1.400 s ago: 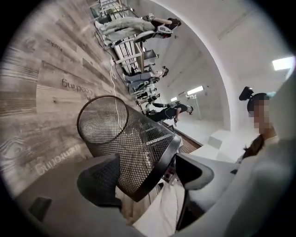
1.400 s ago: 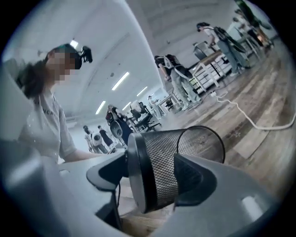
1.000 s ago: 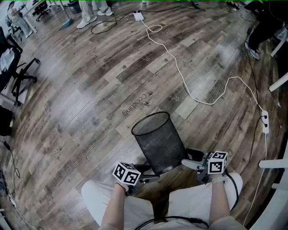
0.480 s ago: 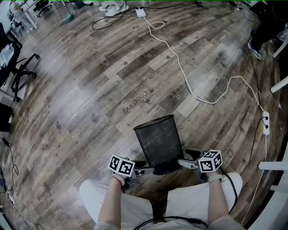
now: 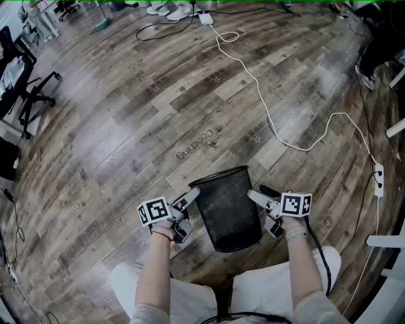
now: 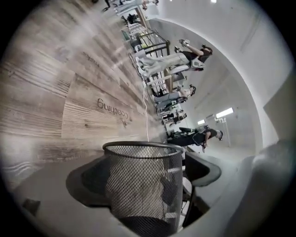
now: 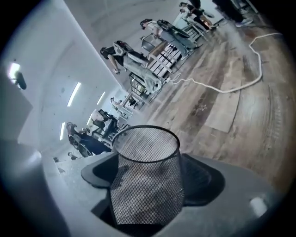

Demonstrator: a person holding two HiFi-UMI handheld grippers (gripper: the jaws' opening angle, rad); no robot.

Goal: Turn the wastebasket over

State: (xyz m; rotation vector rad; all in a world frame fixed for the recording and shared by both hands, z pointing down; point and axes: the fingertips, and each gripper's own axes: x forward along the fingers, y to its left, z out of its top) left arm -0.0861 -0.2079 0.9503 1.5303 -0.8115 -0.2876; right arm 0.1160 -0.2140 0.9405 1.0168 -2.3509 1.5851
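A black wire-mesh wastebasket (image 5: 228, 212) is on the wood floor just in front of my knees, with its open rim up and away from me. My left gripper (image 5: 188, 204) is at its left side near the rim, and one fingertip (image 5: 192, 192) reaches the mesh. My right gripper (image 5: 258, 206) flanks the right side at the same height. Both sets of jaws are opening. In the left gripper view the wastebasket (image 6: 143, 185) fills the gap between the dark pads (image 6: 85, 183). The right gripper view shows the wastebasket (image 7: 145, 180) the same way, and no pad visibly presses on it.
A white cable (image 5: 272, 120) snakes across the floor from a power strip (image 5: 205, 18) at the top to another power strip (image 5: 378, 174) at the right. An office chair (image 5: 28, 88) stands at the left edge. My legs in white trousers (image 5: 190, 294) are right behind the basket.
Both grippers have slid forward from the basket's base to its sides near the rim. Their jaws stand wider. The basket has shifted slightly nearer to me.
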